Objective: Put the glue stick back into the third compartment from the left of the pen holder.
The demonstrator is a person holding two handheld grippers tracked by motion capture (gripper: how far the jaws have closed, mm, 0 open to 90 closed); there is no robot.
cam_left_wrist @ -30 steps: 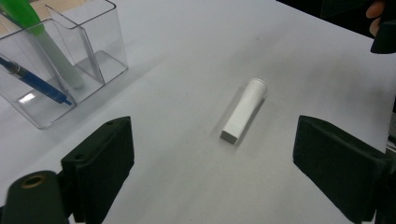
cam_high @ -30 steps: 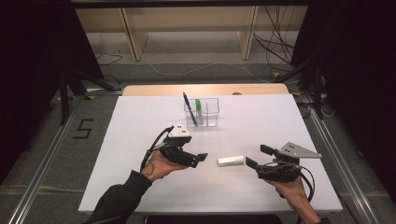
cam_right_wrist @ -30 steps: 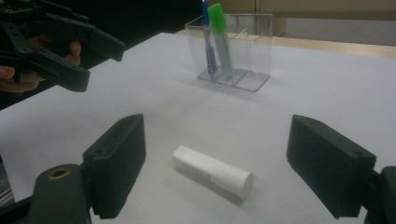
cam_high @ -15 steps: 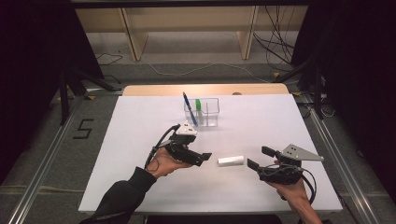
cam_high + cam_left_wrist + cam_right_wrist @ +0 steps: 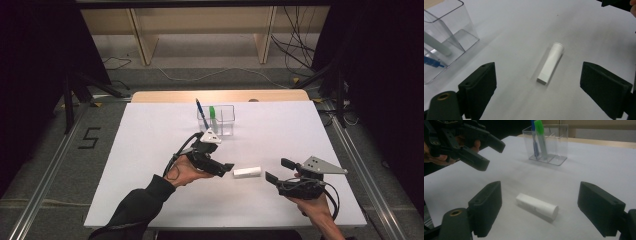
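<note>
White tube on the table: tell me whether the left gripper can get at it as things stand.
Probably yes. The left gripper is open and points at the white tube, which lies flat on bare table with nothing between them. The right gripper sits apart on the other side.

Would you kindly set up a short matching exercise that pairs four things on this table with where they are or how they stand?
Things:
1. white tube
2. blue pen
3. left gripper
4. clear organizer

Places or states:
A. stands tilted in a compartment beside a green marker
B. lies flat on the white table between the two grippers
C. sits toward the far side of the table, divided into compartments
D. open, pointing at the tube's end

Pairs: 1-B, 2-A, 3-D, 4-C
</note>
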